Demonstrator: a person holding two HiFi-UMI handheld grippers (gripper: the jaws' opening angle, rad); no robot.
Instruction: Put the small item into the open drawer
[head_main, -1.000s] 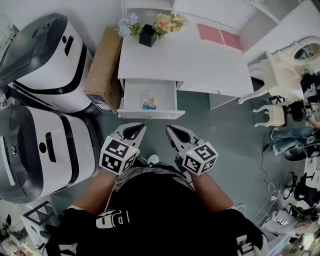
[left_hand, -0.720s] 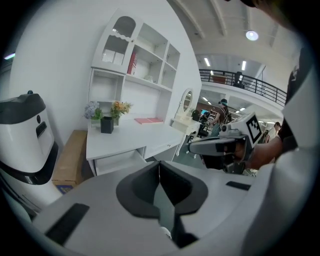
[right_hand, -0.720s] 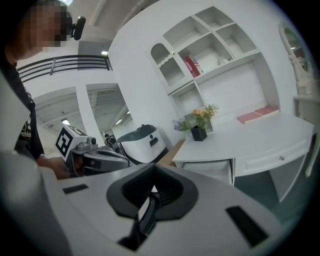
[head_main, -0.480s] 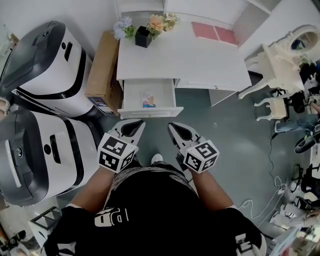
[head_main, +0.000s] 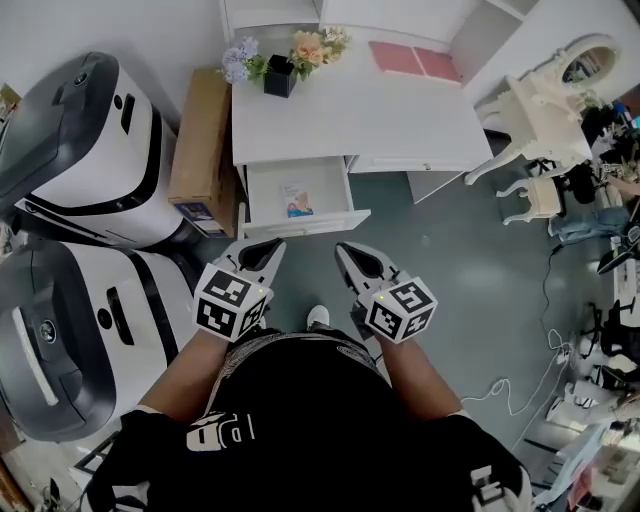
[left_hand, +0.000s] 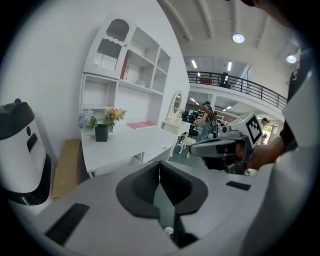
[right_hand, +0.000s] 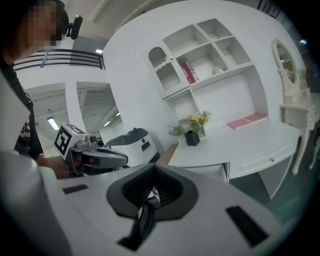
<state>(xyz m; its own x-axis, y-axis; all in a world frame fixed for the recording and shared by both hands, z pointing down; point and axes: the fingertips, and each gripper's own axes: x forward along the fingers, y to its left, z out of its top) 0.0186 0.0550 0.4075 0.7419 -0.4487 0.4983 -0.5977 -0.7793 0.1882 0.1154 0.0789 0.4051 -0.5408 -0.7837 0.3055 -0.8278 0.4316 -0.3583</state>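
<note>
Fingers (left_hand: 142, 188) on left gripper (head_main: 262, 248) and right gripper (head_main: 352, 253) are sitting closed, empty, lower centre. Small item (head_main: 297, 199) is lying inside open drawer (head_main: 330, 185), upper centre; backing off without bumping it is looking wisest.

Bright, even indoor light; ceiling lamps glare overhead; strong fisheye bending and dark corners.

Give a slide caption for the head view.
Small item in the open drawer; left tool and right tool hover in front.

Furnishings around the white desk (head_main: 350, 125)
Black flower vase (head_main: 279, 76) and pink pads (head_main: 412, 60) on top (rear edge); cardboard box (head_main: 200, 140) alongside; two white machines (head_main: 95, 160) further left.
</note>
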